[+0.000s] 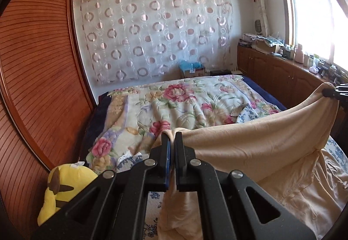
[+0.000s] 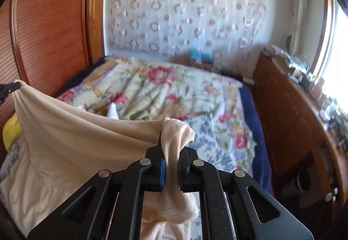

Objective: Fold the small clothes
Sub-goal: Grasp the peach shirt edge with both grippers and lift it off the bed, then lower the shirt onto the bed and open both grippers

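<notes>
A cream-coloured garment [image 1: 261, 142] hangs stretched between my two grippers above the bed. My left gripper [image 1: 172, 137] is shut on one corner of it. My right gripper [image 2: 171, 144] is shut on the other corner, with ribbed fabric bunched between its fingers. The garment [image 2: 76, 142] sags in the middle and its lower part drapes onto the bed. The right gripper's tip [image 1: 335, 93] shows at the far right of the left wrist view. The left gripper's tip [image 2: 8, 87] shows at the far left of the right wrist view.
The bed has a floral quilt [image 1: 174, 105] and a blue-and-white sheet [image 2: 217, 153] near me. A yellow plush toy [image 1: 63, 187] lies at the left by the wooden wardrobe [image 1: 39, 70]. A wooden cabinet [image 2: 289, 109] with clutter runs along the right under the window.
</notes>
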Demonstrator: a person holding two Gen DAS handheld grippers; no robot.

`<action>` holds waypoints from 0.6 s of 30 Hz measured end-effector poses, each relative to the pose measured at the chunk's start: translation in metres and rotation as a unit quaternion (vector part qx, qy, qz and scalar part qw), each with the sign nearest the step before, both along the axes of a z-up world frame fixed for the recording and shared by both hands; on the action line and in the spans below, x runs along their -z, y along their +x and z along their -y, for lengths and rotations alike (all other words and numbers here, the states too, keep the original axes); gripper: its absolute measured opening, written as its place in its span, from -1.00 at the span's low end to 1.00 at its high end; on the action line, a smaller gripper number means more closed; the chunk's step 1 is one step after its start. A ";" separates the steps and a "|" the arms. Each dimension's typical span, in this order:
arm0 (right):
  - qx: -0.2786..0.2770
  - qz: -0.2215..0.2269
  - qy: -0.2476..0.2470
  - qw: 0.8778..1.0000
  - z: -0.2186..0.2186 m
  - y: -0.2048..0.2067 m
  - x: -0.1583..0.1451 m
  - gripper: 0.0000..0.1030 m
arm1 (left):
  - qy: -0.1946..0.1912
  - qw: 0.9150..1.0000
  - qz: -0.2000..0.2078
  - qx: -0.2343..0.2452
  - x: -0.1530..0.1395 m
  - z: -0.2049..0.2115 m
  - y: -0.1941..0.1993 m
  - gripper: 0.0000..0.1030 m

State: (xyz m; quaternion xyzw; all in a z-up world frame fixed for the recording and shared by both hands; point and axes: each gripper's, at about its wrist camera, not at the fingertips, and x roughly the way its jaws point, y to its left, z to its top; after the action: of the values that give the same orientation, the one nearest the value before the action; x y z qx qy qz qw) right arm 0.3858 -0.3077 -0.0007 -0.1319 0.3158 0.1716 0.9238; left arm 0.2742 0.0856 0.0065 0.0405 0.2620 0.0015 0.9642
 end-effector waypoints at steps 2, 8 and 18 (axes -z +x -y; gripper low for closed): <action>0.006 -0.006 0.006 1.000 0.001 0.003 0.012 -0.89 | -0.005 1.000 -0.007 0.000 0.004 0.003 0.000 -0.96; 0.022 -0.035 0.033 0.999 0.003 0.008 0.033 -0.76 | -0.011 0.999 -0.039 0.015 0.007 0.006 -0.003 -0.32; 0.037 -0.034 0.042 0.998 0.012 -0.013 0.051 -0.08 | -0.030 0.996 -0.068 0.049 0.032 0.003 -0.053 0.12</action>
State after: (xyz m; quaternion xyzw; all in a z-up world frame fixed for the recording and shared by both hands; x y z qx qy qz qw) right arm 0.3726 -0.3196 -0.0517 -0.0756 0.3448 0.1547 0.9228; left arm 0.2216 0.0822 -0.0252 0.0245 0.3249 -0.0563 0.9438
